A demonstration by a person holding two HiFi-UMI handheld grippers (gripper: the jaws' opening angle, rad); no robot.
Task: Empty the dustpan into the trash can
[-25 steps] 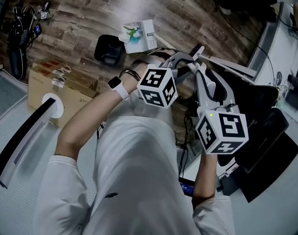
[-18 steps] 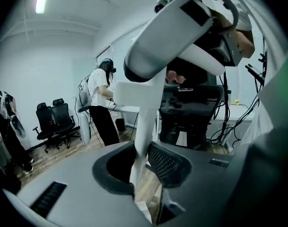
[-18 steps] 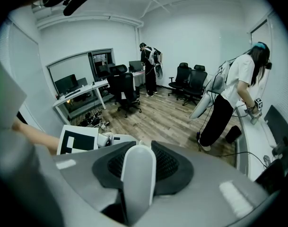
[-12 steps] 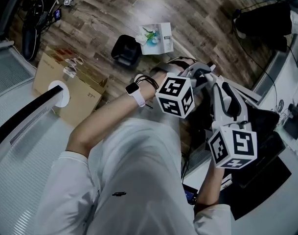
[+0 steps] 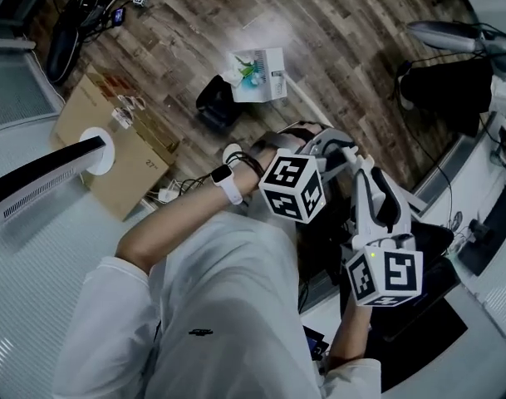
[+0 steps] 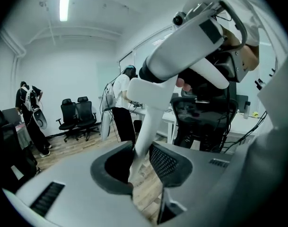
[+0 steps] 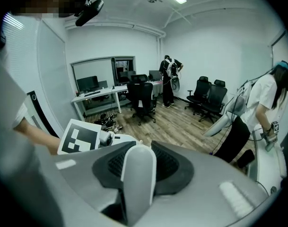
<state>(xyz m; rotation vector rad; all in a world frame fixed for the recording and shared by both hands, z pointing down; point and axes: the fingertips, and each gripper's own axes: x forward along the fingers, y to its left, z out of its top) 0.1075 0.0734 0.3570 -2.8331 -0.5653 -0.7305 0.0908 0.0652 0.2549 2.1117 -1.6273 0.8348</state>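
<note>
A white dustpan point(image 5: 257, 75) with green and white scraps in it sits low over the wooden floor, just right of a black trash can point(image 5: 218, 102). Its thin white handle point(image 5: 299, 98) runs back to my hands. The left gripper point(image 5: 317, 138) is shut on the handle point(image 6: 144, 126); its jaws have just been opening a little, with the handle still between the pads. Close beside it, the right gripper point(image 5: 342, 150) is shut on the rounded top end of the handle point(image 7: 139, 167). The left gripper's marker cube point(image 7: 80, 136) shows just beyond it.
A cardboard box point(image 5: 111, 152) and a curved monitor point(image 5: 45, 185) lie to the left. A black office chair point(image 5: 452, 81) and a desk edge point(image 5: 452, 181) are to the right. Cables point(image 5: 78, 7) lie far left. People point(image 6: 30, 112) and chairs point(image 7: 207, 96) stand across the room.
Both grippers have risen and shifted together with the handle. In the head view the floor, the dustpan and the trash can have slid rightward and a little down.
</note>
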